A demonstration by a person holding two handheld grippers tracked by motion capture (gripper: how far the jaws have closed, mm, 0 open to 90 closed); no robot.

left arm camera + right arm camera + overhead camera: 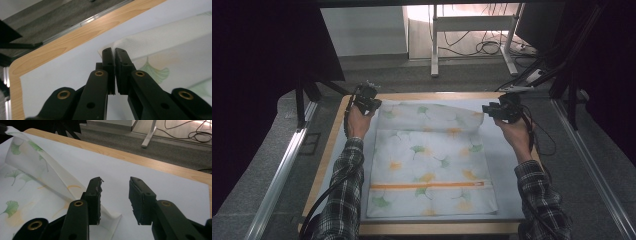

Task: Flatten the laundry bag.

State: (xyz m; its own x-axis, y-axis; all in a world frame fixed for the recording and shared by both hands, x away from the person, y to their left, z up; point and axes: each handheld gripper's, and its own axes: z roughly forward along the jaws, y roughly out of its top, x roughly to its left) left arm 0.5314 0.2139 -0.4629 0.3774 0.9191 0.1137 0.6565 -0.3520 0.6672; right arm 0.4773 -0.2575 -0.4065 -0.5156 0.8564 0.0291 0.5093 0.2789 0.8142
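The floral pillowcase [429, 160] lies flat on the white-covered counter [507, 165], its far edge folded over toward the person. The left hand-held gripper [112, 53] is clamped on the far-left corner; the right hand-held gripper [115, 192] stands with its jaws apart, its corner lying loose beside one jaw. One fold looks nearly made (further folds probably remain).

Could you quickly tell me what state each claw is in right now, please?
Left claw: shut on a corner of the pillowcase.
Right claw: open, nothing between its jaws; the pillowcase's other corner lies beside one jaw.
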